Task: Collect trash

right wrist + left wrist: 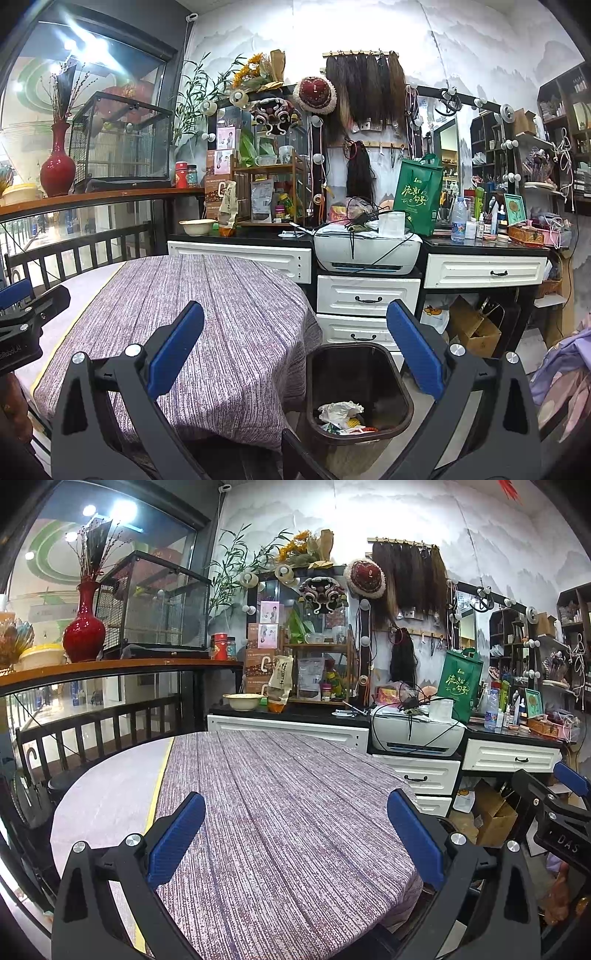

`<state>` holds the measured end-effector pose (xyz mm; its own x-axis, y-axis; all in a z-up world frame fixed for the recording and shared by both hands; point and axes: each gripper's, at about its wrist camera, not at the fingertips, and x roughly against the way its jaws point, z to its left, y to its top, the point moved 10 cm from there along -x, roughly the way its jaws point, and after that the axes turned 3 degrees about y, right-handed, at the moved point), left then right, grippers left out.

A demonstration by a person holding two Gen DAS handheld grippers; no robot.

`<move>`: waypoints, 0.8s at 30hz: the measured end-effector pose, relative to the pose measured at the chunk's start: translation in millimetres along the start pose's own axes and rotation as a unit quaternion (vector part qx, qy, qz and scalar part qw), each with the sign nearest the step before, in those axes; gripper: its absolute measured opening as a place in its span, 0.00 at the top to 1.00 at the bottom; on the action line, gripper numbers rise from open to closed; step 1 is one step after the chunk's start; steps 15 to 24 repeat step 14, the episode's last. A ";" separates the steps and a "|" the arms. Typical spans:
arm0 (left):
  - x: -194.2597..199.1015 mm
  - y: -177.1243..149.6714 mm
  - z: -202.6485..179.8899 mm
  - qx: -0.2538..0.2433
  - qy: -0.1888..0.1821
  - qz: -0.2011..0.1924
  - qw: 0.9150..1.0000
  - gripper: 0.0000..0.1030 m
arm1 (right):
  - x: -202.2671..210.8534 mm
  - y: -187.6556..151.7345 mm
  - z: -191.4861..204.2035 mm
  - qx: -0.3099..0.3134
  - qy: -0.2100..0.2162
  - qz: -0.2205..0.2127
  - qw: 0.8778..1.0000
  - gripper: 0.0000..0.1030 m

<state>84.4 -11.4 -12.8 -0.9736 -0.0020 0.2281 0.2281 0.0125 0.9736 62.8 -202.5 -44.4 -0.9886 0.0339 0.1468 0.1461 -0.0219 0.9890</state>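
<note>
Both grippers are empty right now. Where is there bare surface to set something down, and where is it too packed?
The striped tablecloth is bare across its whole visible top, from the yellow-edged left side to the rim by the trash bin. The black counter behind is crowded: bowl, printer, green bag, bottles.

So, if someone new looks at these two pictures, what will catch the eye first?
Probably the dark trash bin on the floor beside the table, with crumpled paper and wrappers inside. Next, the wide purple striped tablecloth, which lies bare. Then the bright red vase on the wooden ledge at left.
</note>
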 end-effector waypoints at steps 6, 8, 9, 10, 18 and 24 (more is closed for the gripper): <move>-0.5 0.6 0.0 -0.002 0.000 0.001 1.000 0.05 | -0.4 -1.5 -0.3 0.000 0.000 0.001 1.000 0.05; -1.5 0.4 1.3 0.000 -0.002 0.004 1.000 0.05 | -0.5 -1.2 -0.1 0.000 0.000 0.001 1.000 0.05; -2.5 0.1 2.1 0.001 -0.003 0.006 1.000 0.05 | -0.5 -1.4 -0.1 0.000 0.000 0.001 1.000 0.05; -3.5 0.1 2.9 0.002 -0.004 0.008 1.000 0.05 | -0.5 -1.2 0.0 0.000 0.000 0.001 1.000 0.05; -5.8 0.2 5.0 0.003 -0.006 0.011 1.000 0.05 | -0.3 -1.0 0.2 0.000 0.000 0.001 1.000 0.05; -5.8 0.2 5.0 0.003 -0.006 0.011 1.000 0.05 | -0.3 -1.0 0.2 0.000 0.000 0.001 1.000 0.05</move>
